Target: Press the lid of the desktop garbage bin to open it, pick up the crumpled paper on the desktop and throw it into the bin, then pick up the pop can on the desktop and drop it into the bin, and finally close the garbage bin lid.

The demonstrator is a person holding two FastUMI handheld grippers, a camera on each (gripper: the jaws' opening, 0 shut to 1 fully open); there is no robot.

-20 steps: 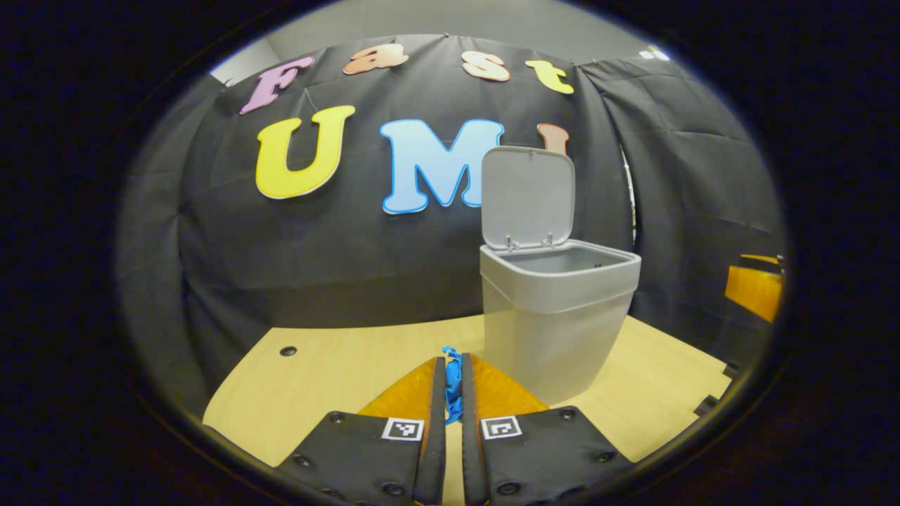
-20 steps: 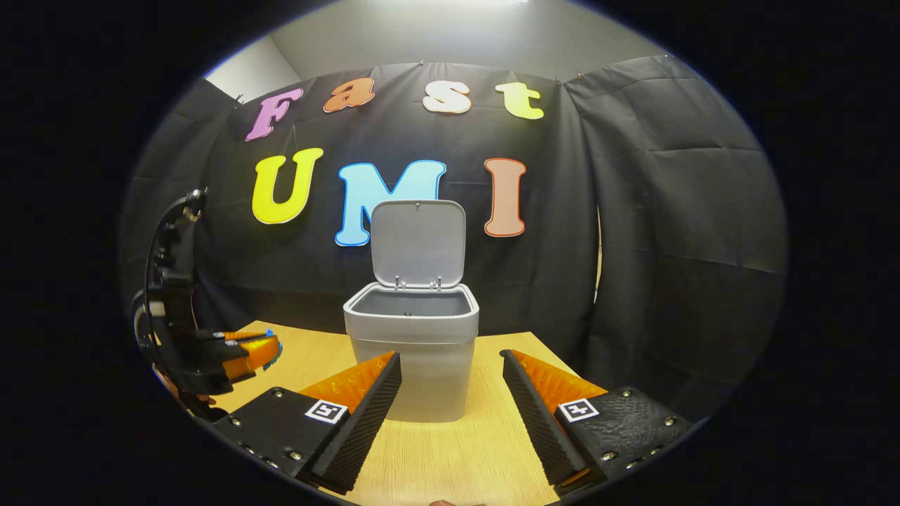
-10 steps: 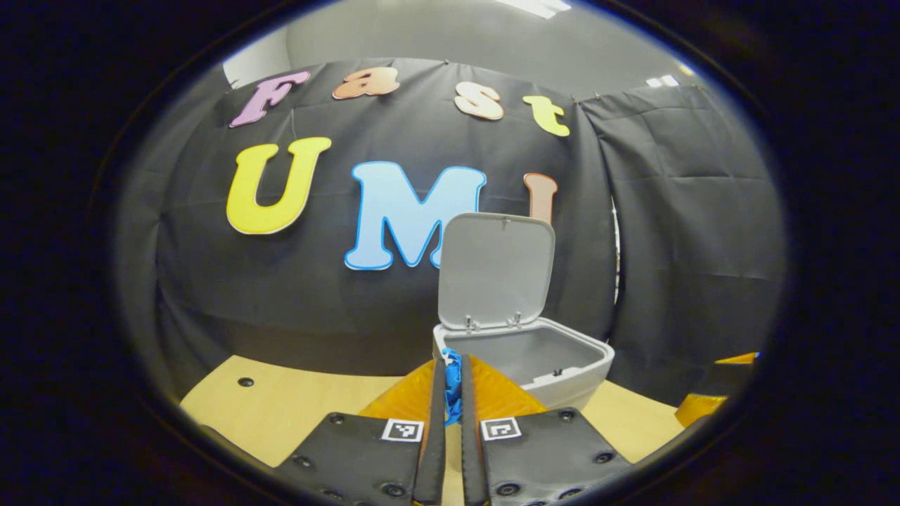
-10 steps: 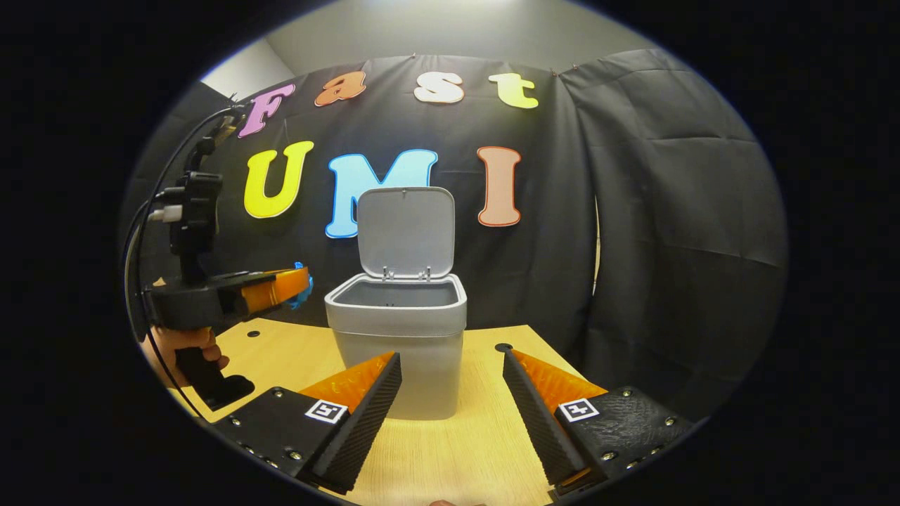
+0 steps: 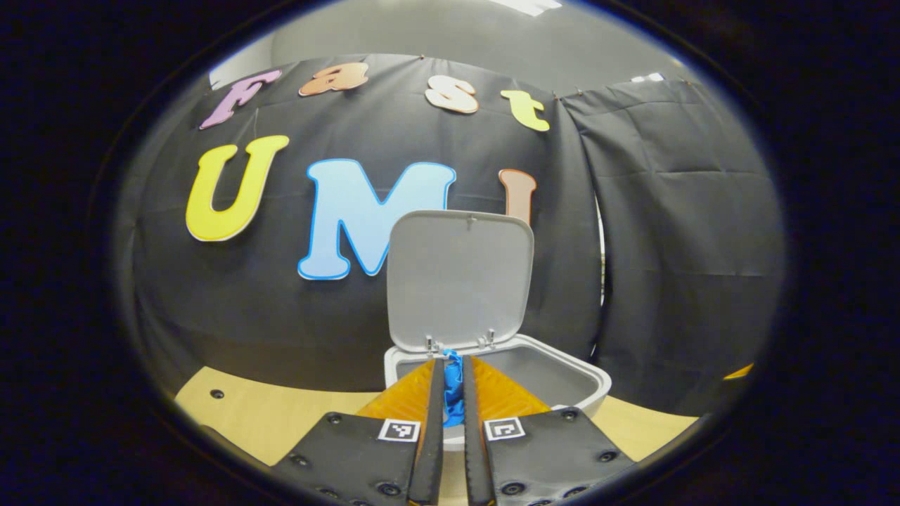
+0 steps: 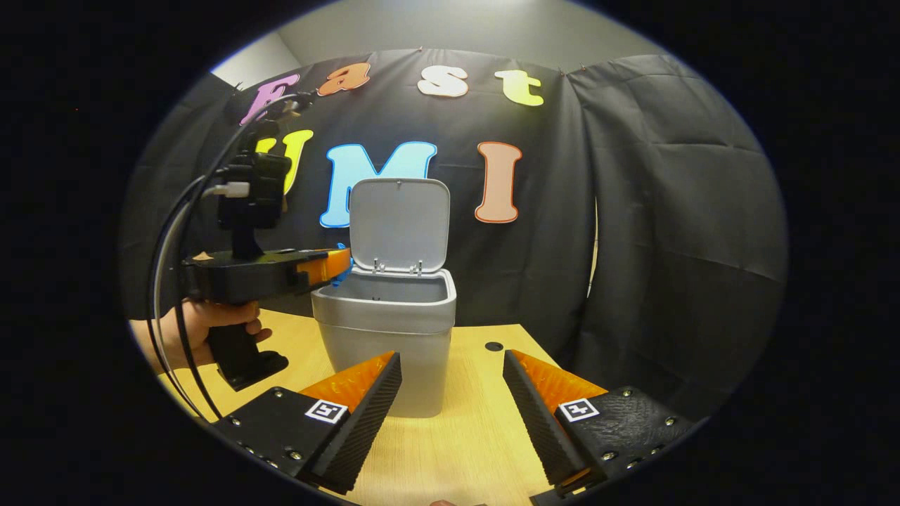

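The grey desktop bin (image 5: pixel 587 385) stands with its lid (image 5: pixel 460 281) swung up against the wall. My left gripper (image 5: pixel 453 362) is shut on a blue crumpled paper (image 5: pixel 453 397), and its tips hang just over the bin's near rim. In the right gripper view the bin (image 6: pixel 387 337) and its raised lid (image 6: pixel 399 225) stand on the table. There the left gripper (image 6: pixel 341 263) reaches in from the left with the blue paper (image 6: pixel 343 275) at the bin's left edge. My right gripper (image 6: pixel 451 353) stays low in front of the bin, open, with nothing between its fingers.
The wooden table (image 6: pixel 464 450) has a small round hole (image 6: pixel 494 346) to the right of the bin and another hole (image 5: pixel 212 394) far left. A hand (image 6: pixel 190 330) holds the left gripper's handle, with cables looping above it. Black cloth closes in the back and the right side.
My left gripper has risen and moved towards the bin with the blue paper, from beside its wall to over its rim. The right gripper has barely moved.
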